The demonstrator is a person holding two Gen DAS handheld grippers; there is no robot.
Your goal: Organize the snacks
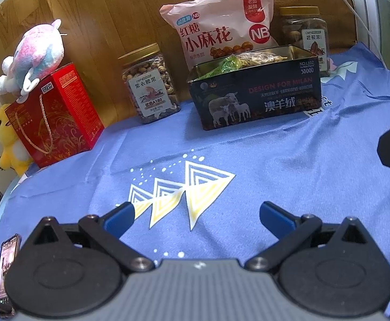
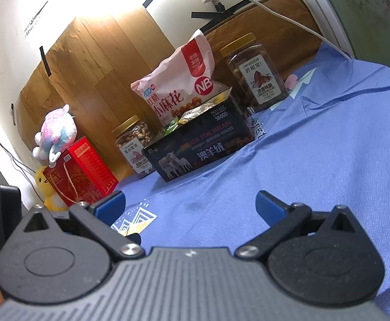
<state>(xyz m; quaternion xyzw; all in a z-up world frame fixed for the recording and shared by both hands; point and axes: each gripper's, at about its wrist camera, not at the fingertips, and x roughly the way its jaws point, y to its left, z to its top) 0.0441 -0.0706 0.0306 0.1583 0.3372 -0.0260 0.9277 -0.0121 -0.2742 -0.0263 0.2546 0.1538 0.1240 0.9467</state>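
A dark open tin (image 1: 256,99) (image 2: 200,147) printed with sheep stands at the back of the blue cloth, with wrapped snacks (image 1: 237,62) inside. Behind it leans a pink snack bag (image 1: 219,24) (image 2: 178,80). A jar of nuts (image 1: 150,84) (image 2: 134,144) stands left of the tin, and a second jar (image 1: 308,37) (image 2: 256,72) stands to its right. My left gripper (image 1: 197,211) is open over the cloth, well short of the tin, with nothing between its fingers. My right gripper (image 2: 190,203) is open too, low over the cloth, empty.
A red gift box (image 1: 53,117) (image 2: 81,171) stands at the far left with a pastel plush toy (image 1: 34,53) (image 2: 55,133) on top and a yellow plush (image 1: 7,139) beside it. A phone (image 1: 6,270) lies at the cloth's left edge. A wooden board (image 1: 109,13) backs the items.
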